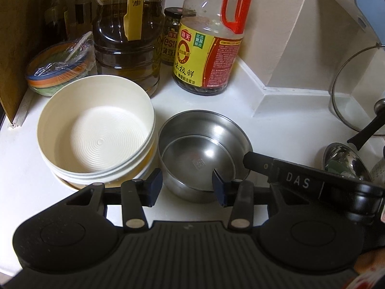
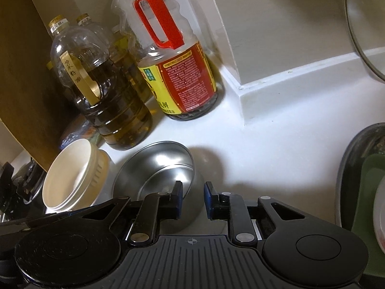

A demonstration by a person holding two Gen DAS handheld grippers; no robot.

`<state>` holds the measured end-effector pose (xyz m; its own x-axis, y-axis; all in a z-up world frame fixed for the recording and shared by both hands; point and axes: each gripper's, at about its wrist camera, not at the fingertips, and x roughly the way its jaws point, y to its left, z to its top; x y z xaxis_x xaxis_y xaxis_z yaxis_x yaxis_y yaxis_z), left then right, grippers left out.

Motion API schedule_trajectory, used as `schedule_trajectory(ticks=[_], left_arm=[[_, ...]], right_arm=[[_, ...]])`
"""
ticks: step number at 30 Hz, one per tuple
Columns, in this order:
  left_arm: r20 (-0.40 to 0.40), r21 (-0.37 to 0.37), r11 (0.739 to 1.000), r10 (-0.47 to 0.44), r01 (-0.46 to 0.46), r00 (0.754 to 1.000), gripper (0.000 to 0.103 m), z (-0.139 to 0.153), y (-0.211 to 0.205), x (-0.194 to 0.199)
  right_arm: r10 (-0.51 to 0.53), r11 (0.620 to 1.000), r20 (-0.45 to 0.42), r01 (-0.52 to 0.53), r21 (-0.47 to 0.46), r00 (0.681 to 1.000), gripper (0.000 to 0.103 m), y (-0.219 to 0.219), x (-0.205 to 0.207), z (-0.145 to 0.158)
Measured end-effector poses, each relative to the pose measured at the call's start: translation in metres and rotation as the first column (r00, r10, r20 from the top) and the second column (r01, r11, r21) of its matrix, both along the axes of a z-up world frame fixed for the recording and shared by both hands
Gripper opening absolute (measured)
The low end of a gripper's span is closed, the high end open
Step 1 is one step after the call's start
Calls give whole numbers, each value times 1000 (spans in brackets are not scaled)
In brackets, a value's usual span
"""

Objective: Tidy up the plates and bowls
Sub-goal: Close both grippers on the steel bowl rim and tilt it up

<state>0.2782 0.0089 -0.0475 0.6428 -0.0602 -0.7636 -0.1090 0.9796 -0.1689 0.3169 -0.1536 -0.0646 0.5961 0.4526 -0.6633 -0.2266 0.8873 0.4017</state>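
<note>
Here, the steel bowl [image 1: 202, 149] at lower centre is being taken hold of, just beside the white bowl stack [image 1: 96, 139] on the counter [image 1: 276, 132].
The right gripper [image 2: 193, 200] straddles the bowl's right rim, jaws narrow; whether the pads bite cannot be told. The left gripper [image 1: 186, 185] stands released over the near rim. Next probably comes a firm pinch and a lift onto the stack.

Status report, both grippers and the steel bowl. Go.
Left gripper open, straddling steel bowl near rim. Right gripper at bowl's right rim, grip unclear. White bowl touching its left; bottles behind.
</note>
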Motion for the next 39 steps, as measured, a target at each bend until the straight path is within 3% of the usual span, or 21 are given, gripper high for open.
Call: schedule_trajectory(ticks=[11, 22, 39], left_arm=[[-12, 0, 1000, -4, 4, 1000, 38, -3, 4, 5], [-13, -16, 999, -50, 50, 999, 39, -2, 3, -2], [-27, -21, 978, -208, 207, 978, 39, -2, -12, -22]], right_arm=[[29, 998, -6, -29, -50, 1000, 10, 10, 8, 0], [25, 991, -23, -28, -134, 999, 9, 9, -3, 6], [-16, 989, -70, 6, -146, 997, 9, -37, -49, 11]])
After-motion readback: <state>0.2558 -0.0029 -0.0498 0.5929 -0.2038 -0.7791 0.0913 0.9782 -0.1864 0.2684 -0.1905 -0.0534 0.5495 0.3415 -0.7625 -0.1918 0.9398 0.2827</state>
